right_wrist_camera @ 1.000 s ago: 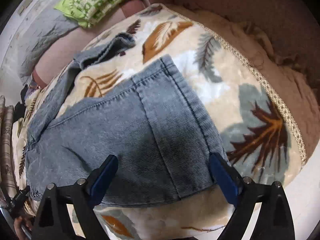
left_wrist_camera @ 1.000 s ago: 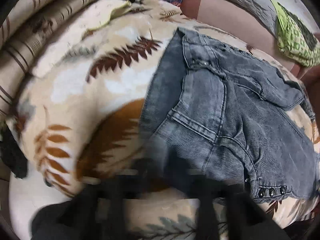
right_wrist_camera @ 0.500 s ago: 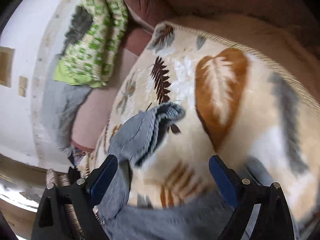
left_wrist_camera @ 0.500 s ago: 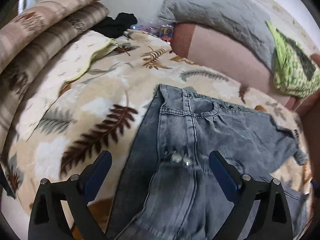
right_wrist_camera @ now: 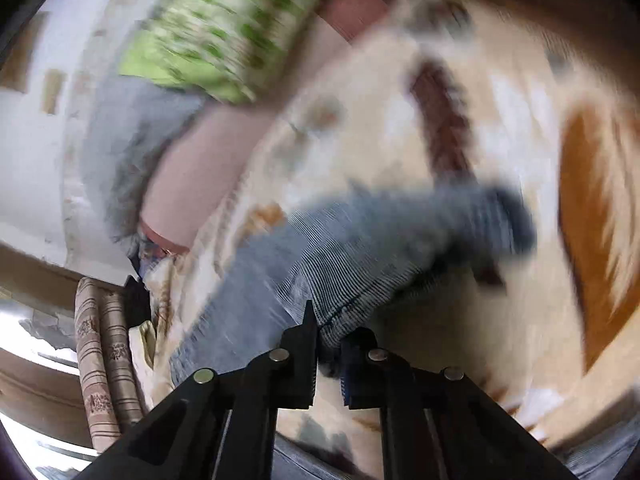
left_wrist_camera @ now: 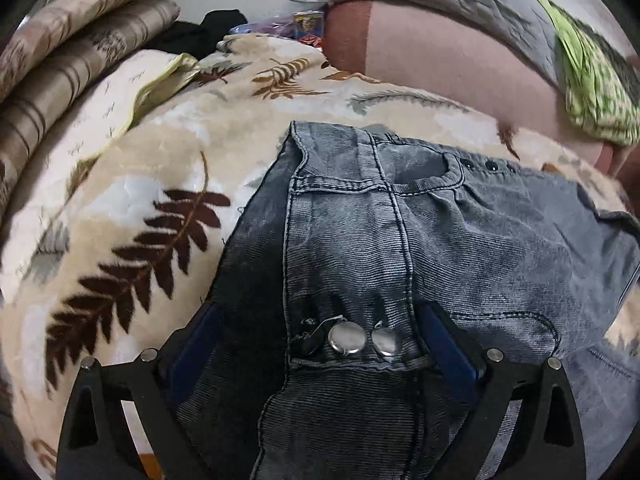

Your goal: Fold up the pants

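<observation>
Grey-blue denim pants (left_wrist_camera: 400, 248) lie on a leaf-patterned blanket (left_wrist_camera: 132, 208). In the left wrist view my left gripper (left_wrist_camera: 320, 340) is open, its blue-padded fingers (left_wrist_camera: 192, 352) straddling the waistband by two metal snap buttons (left_wrist_camera: 346, 338). In the blurred right wrist view my right gripper (right_wrist_camera: 328, 344) is shut on the edge of a pant leg (right_wrist_camera: 380, 248) and holds it up off the blanket (right_wrist_camera: 500, 120).
Striped rolled bedding (left_wrist_camera: 60, 60) lies at the left. A pink and grey cushion (left_wrist_camera: 440, 48) and a green patterned cloth (left_wrist_camera: 592, 80) lie at the back. Dark clothing (left_wrist_camera: 208, 28) and small items sit at the far edge.
My left gripper has come down over the waistband and now straddles the snap buttons. My right gripper has shut on the pant leg edge and is moving fast.
</observation>
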Available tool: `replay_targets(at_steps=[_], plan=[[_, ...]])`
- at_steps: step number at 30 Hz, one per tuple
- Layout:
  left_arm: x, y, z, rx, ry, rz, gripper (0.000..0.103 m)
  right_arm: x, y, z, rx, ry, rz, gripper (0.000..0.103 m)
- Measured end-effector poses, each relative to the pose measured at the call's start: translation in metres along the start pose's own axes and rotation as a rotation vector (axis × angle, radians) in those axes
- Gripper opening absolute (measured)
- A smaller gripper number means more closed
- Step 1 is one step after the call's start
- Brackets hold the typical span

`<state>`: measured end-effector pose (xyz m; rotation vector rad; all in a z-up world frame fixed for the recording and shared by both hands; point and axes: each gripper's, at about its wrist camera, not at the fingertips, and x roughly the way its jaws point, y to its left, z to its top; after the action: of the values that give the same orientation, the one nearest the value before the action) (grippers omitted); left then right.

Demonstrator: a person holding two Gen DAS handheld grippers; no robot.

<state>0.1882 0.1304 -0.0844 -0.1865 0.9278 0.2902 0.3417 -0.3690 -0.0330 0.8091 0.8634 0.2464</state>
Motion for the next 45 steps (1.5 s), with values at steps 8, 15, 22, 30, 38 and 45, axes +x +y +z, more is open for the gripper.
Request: replay_targets(at_steps=[8, 15, 22, 30, 38, 45], plan=[[0.001, 0.0, 0.001, -0.001, 0.011, -0.003, 0.099, -0.011, -0.063, 0.05, 0.172, -0.146, -0.107, 0.099], [0.0, 0.005, 0.006, -0.069, 0.052, -0.007, 0.099, -0.033, -0.103, 0.028, 0.15, -0.06, -0.201, 0.091], [0.008, 0.016, 0.014, -0.244, 0.065, 0.007, 0.084, 0.024, -0.084, 0.04, 0.033, -0.011, -0.327, 0.04], [0.004, 0.012, 0.036, -0.183, 0.105, -0.007, 0.012, -0.052, -0.047, 0.023, -0.082, -0.102, -0.345, 0.016], [0.021, 0.008, 0.039, -0.054, 0.223, -0.029, 0.045, -0.045, -0.114, -0.031, -0.068, 0.139, -0.537, 0.053], [0.007, 0.031, 0.093, -0.121, 0.029, -0.024, 0.08, -0.082, -0.079, 0.025, -0.072, -0.081, -0.384, 0.068]])
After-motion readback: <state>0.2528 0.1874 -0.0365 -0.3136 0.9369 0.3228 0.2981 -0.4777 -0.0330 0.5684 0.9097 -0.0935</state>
